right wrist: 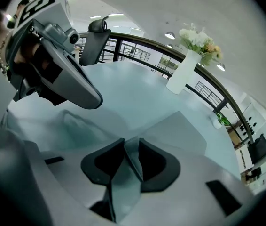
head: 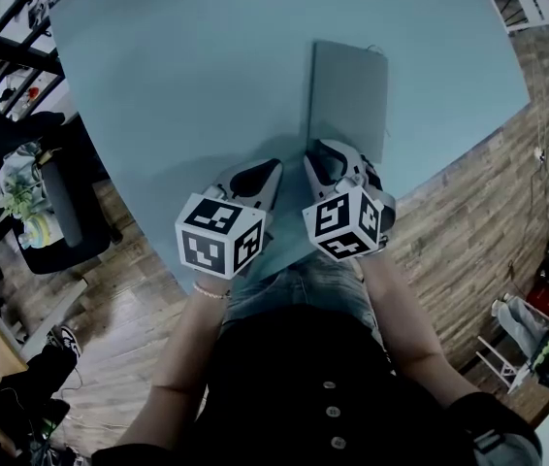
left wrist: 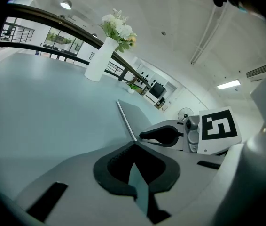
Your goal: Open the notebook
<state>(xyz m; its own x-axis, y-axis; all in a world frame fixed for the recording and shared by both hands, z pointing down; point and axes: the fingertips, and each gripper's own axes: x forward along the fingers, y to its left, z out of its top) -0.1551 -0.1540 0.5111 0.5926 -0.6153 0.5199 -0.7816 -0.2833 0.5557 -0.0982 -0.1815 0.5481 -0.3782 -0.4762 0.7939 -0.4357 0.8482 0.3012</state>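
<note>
Here, right gripper (right wrist: 132, 144) — jaws slightly apart — sits at edge of notebook (head: 348, 90).

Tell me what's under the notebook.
The closed grey notebook lies flat on the light blue table, and only tabletop shows around its edges. Anything between it and the table, or under its cover, is hidden.

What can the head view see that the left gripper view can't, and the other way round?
Only the head view shows the wooden floor and a black chair. Only the left gripper view shows the flowers, a ceiling light and a fan. Both show the table, the notebook lying closed on it, and the right hand-held gripper at its near end.
</note>
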